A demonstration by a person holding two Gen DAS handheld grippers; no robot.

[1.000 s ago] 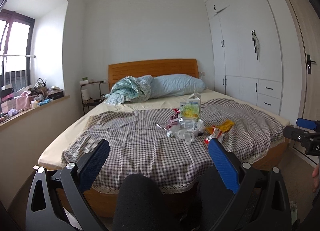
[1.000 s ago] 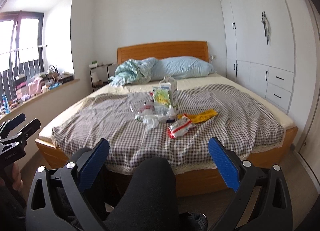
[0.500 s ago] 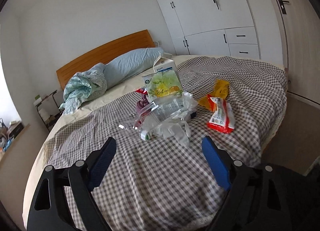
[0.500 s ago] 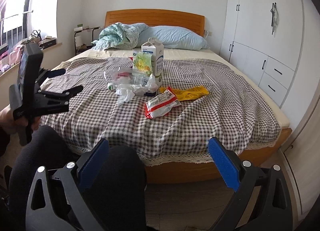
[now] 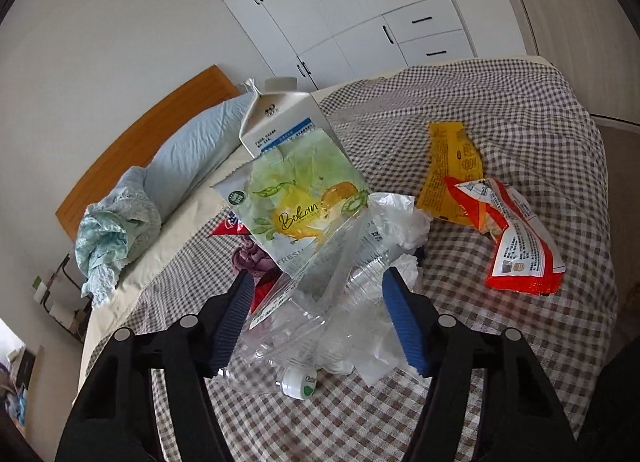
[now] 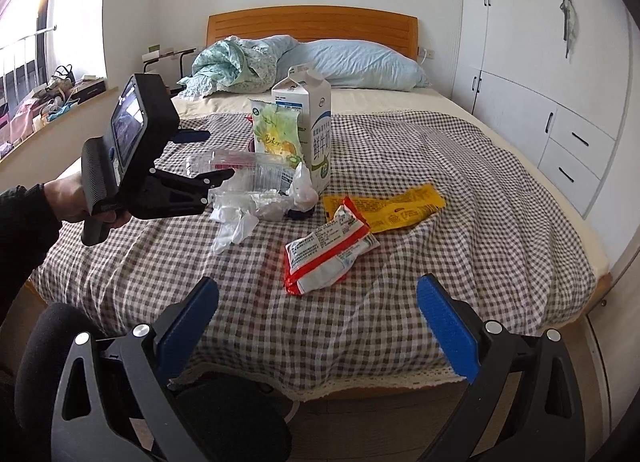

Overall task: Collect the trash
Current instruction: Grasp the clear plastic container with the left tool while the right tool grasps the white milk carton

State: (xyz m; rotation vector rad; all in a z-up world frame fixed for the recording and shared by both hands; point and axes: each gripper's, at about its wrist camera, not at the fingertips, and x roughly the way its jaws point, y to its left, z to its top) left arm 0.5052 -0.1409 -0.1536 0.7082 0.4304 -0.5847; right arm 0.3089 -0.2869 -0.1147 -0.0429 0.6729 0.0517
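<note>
The left gripper (image 5: 316, 310) has its jaws spread wide around the clear plastic bottle (image 5: 320, 302) on the bed (image 5: 520, 110), not pinching it. The right gripper (image 6: 316, 314) is spread wide too, holding nothing, with the red and white wrapper (image 6: 328, 246) lying just past it.

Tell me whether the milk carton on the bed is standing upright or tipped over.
Upright. The milk carton stands on its base on the checked blanket, gabled top up, with the green snack bag leaning against its front.
</note>
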